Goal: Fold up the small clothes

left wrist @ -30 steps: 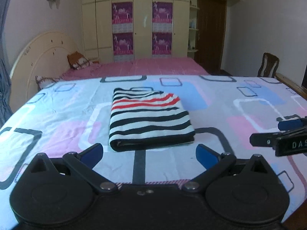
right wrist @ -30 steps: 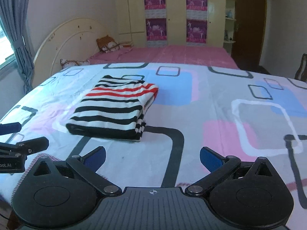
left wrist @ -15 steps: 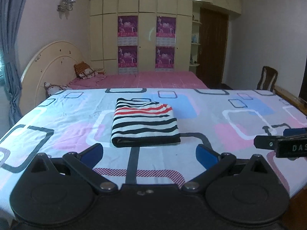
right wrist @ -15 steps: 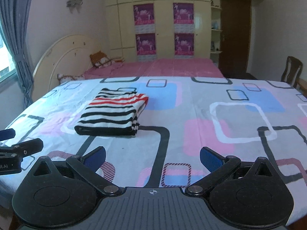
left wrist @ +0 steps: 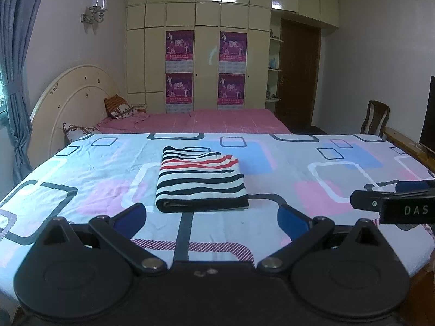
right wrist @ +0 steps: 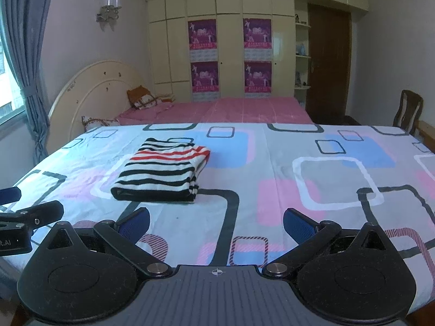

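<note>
Both tools gape wide, empty: left tool (left wrist: 211,213), right tool (right wrist: 216,221). The folded striped shirt (left wrist: 200,180) at 12 o'clock could unfold if snagged.

The left gripper (left wrist: 211,217) has a matte black body with two rounded lobes, each marked by a shallow disc and a triangular cut-out above; black link bars pinned by silver rivets carry blue-padded fingers (left wrist: 130,217). The right gripper (right wrist: 216,221) is built alike, its near centre plate grey and ribbed with a small crosshair mark. Seen from the left camera, its side bears white letters "DAS" and a small screw
</note>
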The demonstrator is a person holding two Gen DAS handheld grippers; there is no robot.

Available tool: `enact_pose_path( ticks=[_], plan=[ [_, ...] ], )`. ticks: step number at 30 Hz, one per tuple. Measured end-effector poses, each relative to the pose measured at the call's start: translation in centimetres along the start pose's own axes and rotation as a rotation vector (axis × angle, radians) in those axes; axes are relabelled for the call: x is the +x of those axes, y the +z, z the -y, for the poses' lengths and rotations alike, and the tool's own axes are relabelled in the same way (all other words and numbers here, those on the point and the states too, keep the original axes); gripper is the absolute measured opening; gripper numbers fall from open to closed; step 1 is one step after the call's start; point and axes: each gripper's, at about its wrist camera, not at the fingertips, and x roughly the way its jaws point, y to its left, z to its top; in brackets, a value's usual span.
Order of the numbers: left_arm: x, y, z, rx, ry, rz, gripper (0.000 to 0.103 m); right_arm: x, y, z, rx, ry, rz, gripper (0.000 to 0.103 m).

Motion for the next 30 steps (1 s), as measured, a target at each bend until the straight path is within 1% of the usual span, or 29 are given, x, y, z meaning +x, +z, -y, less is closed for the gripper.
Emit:
enact_pose_path(
  ticks=[13,30],
  plan=[
    [0.05,0.24,-0.20,0.005,-0.008,0.006,0.103,0.30,0.28,0.55,-0.003,-0.012,0.002,0.103],
    [0.08,0.43,-0.09,0.008,-0.009,0.009,0.103,0.28,0.36,0.86,-0.007,-0.007,0.007,0.103]
  ],
)
